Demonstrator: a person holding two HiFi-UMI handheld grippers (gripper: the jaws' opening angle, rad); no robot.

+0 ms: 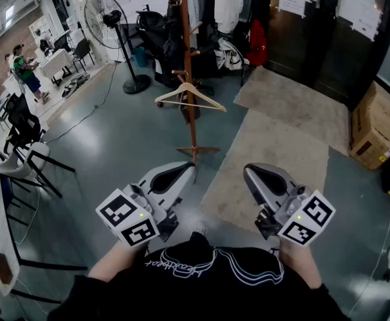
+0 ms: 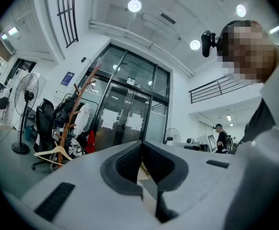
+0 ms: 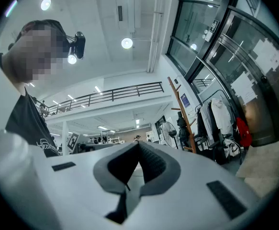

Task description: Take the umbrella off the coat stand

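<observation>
The wooden coat stand (image 1: 190, 72) rises from the grey floor ahead of me, with a bare wooden hanger (image 1: 189, 97) on a low peg. I cannot pick out an umbrella on it for sure; dark items hang near its top. The stand also shows at the left of the left gripper view as coat stand (image 2: 76, 114) and hanger (image 2: 58, 151), and at mid right of the right gripper view as coat stand (image 3: 182, 114). My left gripper (image 1: 186, 169) and right gripper (image 1: 249, 172) are held low in front of me, well short of the stand. Both are shut and empty: left gripper (image 2: 141, 143), right gripper (image 3: 139, 143).
A pedestal fan (image 1: 114, 22) stands back left, with a black office chair (image 1: 156, 42) behind the coat stand. Beige mats (image 1: 278, 156) lie on the right, before the dark glass doors. A cardboard box (image 1: 372, 122) sits far right. Table and chairs (image 1: 24, 156) line the left.
</observation>
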